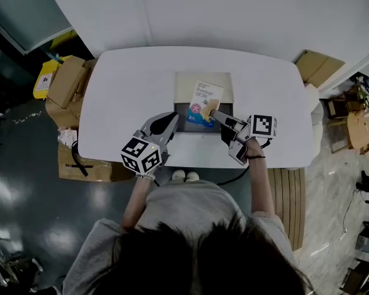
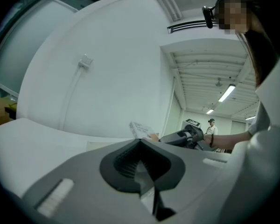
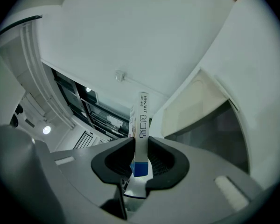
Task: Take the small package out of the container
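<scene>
The right gripper (image 3: 141,148) has its jaws clamped on the lower end of the small package (image 3: 142,118), which stands upright between them, lifted above the open container (image 1: 184,77) on the white table (image 1: 126,85). The left gripper (image 2: 140,143) hangs just beside the container, its jaws together with nothing between them.
</scene>
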The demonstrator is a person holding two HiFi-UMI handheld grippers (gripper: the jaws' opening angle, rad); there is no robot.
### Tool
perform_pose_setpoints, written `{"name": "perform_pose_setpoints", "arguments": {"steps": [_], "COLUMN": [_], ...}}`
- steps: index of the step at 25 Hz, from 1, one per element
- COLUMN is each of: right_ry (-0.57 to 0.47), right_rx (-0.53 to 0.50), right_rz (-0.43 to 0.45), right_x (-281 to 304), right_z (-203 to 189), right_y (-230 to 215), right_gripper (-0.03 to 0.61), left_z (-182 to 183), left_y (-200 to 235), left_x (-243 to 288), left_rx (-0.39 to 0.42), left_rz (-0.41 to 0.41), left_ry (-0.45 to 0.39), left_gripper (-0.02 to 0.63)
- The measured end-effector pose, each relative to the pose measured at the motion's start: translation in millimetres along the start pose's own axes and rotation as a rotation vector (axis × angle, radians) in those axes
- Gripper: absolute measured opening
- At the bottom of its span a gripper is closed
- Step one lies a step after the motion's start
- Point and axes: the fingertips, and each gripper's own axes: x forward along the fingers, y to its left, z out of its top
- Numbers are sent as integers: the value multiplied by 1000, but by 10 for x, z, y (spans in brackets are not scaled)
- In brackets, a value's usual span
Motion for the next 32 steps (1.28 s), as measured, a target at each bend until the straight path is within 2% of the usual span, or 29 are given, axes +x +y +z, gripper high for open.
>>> {"name": "perform_pose_setpoints", "arguments": {"steps": [8, 13, 20, 32], "right_ry": [-179, -263, -347, -428], "right_rx": [-129, -152, -187, -217], "right_rz": [99, 147, 208, 232], "right_x": [-172, -307, -465, -523], "right_z": [236, 304, 414, 454], "right_y": [289, 400, 581, 665], "right_gripper": [104, 104, 104, 106], "left_z": [193, 276, 379, 473], "left_y": [-90, -152, -211, -111], "left_x": [9, 13, 62, 7], "left_rx": [27, 44, 62, 91], "left_rz": [1, -2, -10, -14], "left_ry": [-57, -78, -95, -113], "left_gripper": [-11, -11, -11, -12]}}
